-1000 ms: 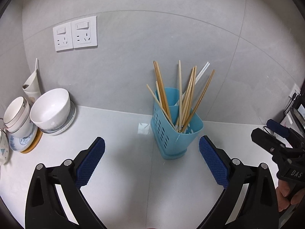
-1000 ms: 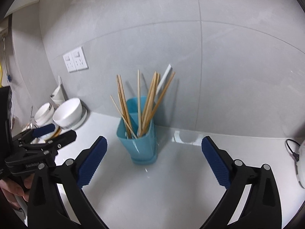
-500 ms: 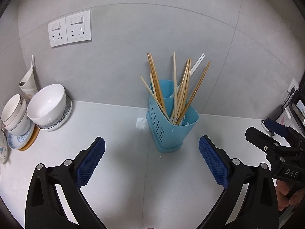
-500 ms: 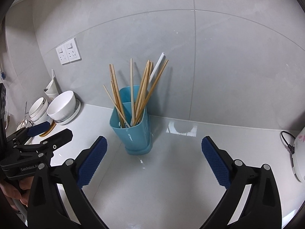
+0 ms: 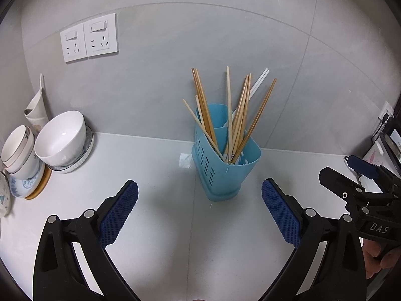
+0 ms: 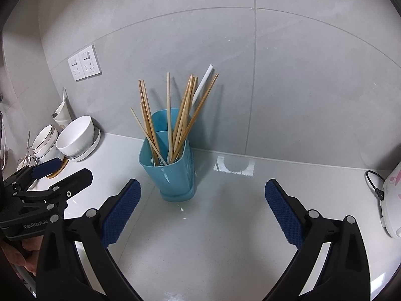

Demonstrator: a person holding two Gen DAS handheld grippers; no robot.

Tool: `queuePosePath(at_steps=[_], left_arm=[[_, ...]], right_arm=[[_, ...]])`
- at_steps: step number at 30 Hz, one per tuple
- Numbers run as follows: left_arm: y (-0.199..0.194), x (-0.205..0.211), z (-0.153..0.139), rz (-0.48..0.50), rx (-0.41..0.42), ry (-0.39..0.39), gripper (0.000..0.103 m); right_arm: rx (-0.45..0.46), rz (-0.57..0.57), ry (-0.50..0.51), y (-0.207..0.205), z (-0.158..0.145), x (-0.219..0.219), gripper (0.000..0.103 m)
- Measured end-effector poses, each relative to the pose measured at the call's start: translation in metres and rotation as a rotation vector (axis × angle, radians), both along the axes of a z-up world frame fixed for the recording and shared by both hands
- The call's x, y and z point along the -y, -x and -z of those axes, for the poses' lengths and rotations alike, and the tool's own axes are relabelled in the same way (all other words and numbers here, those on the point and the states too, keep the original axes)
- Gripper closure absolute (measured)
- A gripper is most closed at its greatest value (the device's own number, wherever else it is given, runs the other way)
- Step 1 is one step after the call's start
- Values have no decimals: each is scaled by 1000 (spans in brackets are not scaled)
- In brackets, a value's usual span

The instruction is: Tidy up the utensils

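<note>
Both grippers hanging wide apart, empty. Holder [image 5: 226,165] with chopsticks [image 5: 238,110] sitting mid-frame on the surface [image 5: 150,225], dead ahead of left gripper [image 5: 199,215]; right gripper [image 6: 203,213] seeing it left-of-centre. Sticks standing near-upright, fanned.

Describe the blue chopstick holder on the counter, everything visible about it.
The blue chopstick holder looks like glossy light-blue plastic, a tall tapered tub with rounded corners on a slightly wider base. One side carries rows of slots; a raised back section stands above the front rim. It stands upright on the white counter near the grey tiled wall. Wooden chopsticks and a white pair lean fanned inside. Neither gripper touches it.
</note>
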State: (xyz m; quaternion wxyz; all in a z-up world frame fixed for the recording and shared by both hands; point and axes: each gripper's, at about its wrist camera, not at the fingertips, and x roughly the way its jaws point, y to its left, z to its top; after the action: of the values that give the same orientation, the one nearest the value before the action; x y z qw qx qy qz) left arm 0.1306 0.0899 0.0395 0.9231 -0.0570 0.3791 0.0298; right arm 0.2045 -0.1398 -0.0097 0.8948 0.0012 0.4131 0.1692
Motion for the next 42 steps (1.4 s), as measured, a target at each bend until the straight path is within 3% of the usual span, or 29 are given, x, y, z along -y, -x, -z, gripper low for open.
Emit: queuePosePath(at_steps=[42], left_arm=[[-8,5,2,16,-7,2,6]], right_arm=[[-4,10,-6,-3,-1,3,8]])
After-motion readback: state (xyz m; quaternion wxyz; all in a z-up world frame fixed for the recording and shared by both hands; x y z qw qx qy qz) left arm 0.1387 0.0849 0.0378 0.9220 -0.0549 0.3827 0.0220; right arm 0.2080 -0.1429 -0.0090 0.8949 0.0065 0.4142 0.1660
